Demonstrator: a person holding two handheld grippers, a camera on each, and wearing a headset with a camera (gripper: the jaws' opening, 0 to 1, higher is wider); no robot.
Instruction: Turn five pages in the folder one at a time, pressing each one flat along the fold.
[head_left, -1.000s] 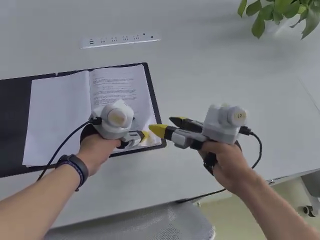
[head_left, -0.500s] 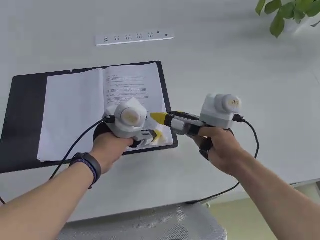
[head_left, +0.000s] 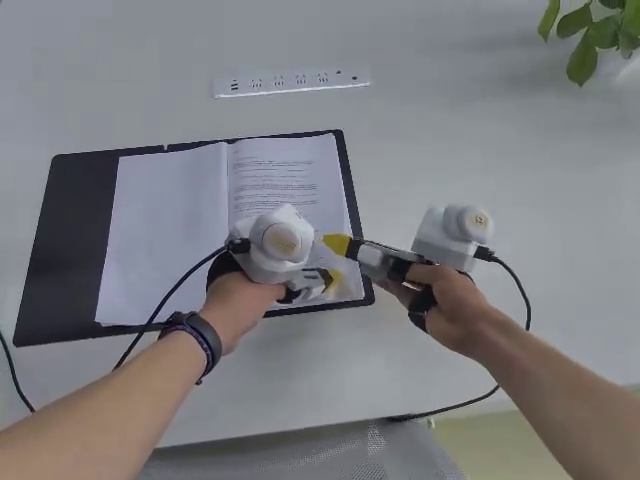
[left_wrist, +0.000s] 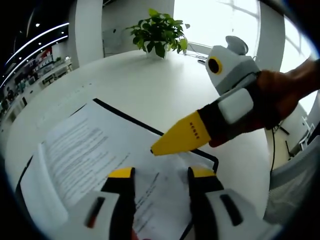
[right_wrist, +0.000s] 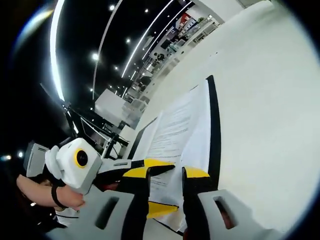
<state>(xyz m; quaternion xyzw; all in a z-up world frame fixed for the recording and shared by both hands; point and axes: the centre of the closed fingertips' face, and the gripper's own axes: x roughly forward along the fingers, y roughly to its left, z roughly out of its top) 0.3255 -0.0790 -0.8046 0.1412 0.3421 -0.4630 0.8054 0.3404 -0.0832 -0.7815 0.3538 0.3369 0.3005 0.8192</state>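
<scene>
- The folder (head_left: 75, 250) lies open on the table (head_left: 480, 130), and both grippers meet at the lower outer corner of its right-hand page (head_left: 290, 185).
- The left gripper (head_left: 322, 284) sits low over that corner. In the left gripper view its jaws stand apart with printed paper between them, clamped on nothing. I cannot tell whether they touch the sheet.
- The right gripper (head_left: 338, 243) points in from the outer edge, just beside the left one. In the right gripper view its jaws show a narrow gap with nothing held.
- I judge the step in hand to be picking up 1 sheet to turn it. Nothing shows how many of the 5 turns are done.
- The next move calls for separating only the top sheet at the corner and closing on it lightly. It then goes over to the left-hand side and is pressed flat along the fold (head_left: 228, 215).
</scene>
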